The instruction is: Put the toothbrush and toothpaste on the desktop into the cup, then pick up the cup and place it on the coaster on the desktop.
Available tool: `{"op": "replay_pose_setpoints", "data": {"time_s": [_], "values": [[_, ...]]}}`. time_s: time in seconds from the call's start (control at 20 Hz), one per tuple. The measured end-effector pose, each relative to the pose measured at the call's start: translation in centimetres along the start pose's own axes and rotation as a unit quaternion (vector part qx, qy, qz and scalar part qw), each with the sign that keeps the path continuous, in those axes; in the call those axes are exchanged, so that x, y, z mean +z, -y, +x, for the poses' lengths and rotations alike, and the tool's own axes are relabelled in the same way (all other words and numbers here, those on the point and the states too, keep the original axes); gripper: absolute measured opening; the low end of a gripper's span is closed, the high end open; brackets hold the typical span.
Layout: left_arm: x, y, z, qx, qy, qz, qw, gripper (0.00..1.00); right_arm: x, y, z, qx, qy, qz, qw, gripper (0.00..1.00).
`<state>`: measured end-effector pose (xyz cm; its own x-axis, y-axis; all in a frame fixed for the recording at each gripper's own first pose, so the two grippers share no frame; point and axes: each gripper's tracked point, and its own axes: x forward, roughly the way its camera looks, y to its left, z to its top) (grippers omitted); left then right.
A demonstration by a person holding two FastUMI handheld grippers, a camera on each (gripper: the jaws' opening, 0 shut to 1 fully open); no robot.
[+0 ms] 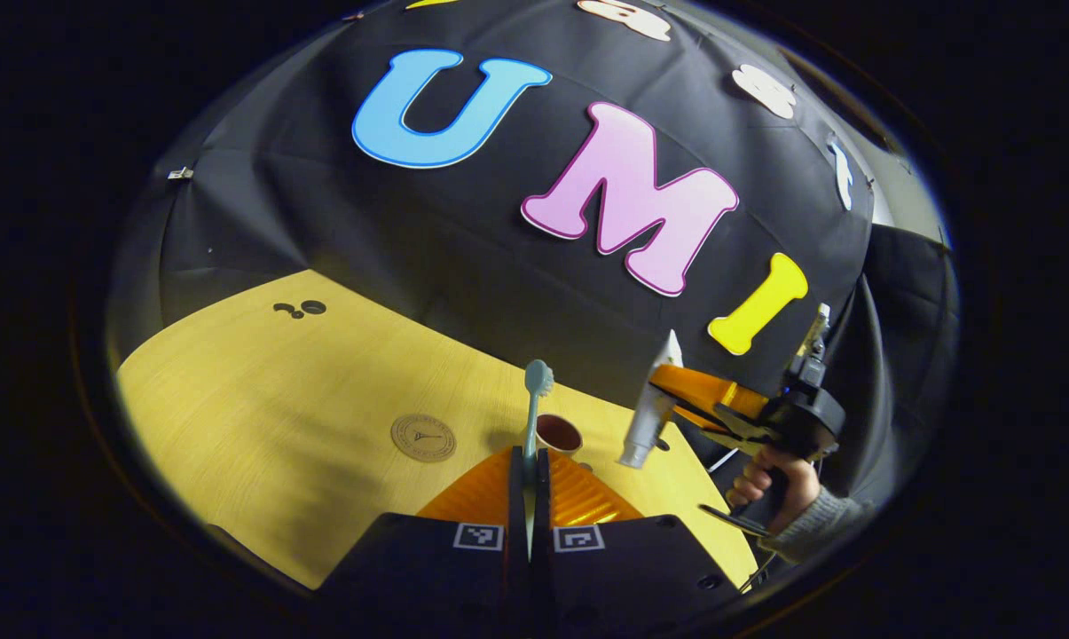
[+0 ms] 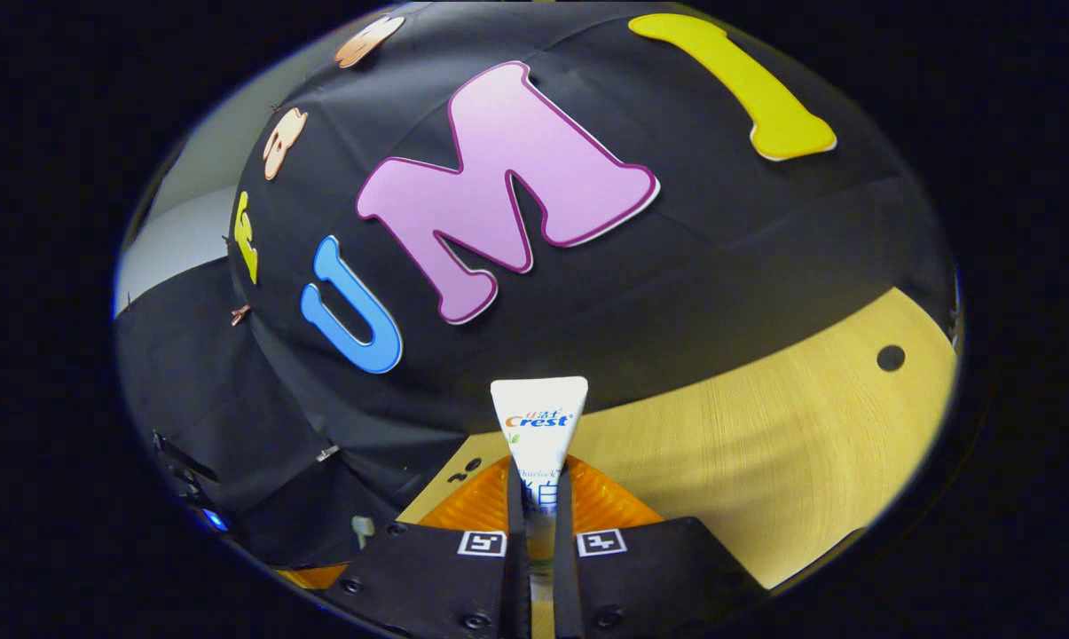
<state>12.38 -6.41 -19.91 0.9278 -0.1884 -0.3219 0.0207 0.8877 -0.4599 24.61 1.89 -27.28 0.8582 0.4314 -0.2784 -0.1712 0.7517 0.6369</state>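
Note:
In the left gripper view my left gripper [image 1: 529,484] is shut on a pale blue toothbrush [image 1: 535,404] that stands upright, bristle head on top. Just behind it a brown cup [image 1: 558,434] sits on the wooden desktop [image 1: 259,399]. A round cork coaster [image 1: 423,437] lies to the cup's left. Farther right, a hand [image 1: 778,493] holds my right gripper [image 1: 676,395], shut on a white toothpaste tube [image 1: 651,413] hanging cap down above the desk. In the right gripper view the toothpaste tube [image 2: 538,435] stands between my right gripper's [image 2: 540,510] closed fingers.
Black cloth walls close off the desk at the back in both views. A small dark fitting [image 1: 299,309] lies on the far left of the desktop. A round hole [image 2: 891,358] marks the desktop at right in the right gripper view.

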Motion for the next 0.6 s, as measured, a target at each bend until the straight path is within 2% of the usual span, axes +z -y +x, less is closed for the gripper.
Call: {"op": "replay_pose_setpoints", "data": {"time_s": [0.05,0.25,0.4,0.45,0.5,0.6], "values": [[0.1,-0.2,0.0,-0.001,0.003,0.000,1.000,0.06,0.5,0.2,1.4,0.001,0.009,-0.008,1.000,0.13],[0.9,-0.3,1.1,0.010,0.020,-0.004,1.000,0.06,-0.5,1.7,5.9,-0.002,0.015,-0.044,0.999,0.13],[1.4,-0.3,2.1,0.012,0.033,-0.015,0.999,0.06,-3.8,3.0,7.9,-0.009,-0.013,-0.066,0.998,0.13],[1.5,-0.2,2.4,0.013,0.036,-0.017,0.999,0.11,-4.8,3.3,8.0,-0.009,-0.023,-0.077,0.997,0.13],[1.5,-0.2,2.7,0.014,0.039,-0.017,0.999,0.06,-5.7,3.4,8.3,-0.007,-0.034,-0.089,0.995,0.14],[1.8,0.0,3.3,0.014,0.044,-0.014,0.999,0.06,-7.4,3.6,8.5,-0.005,-0.050,-0.109,0.993,0.14]]}}
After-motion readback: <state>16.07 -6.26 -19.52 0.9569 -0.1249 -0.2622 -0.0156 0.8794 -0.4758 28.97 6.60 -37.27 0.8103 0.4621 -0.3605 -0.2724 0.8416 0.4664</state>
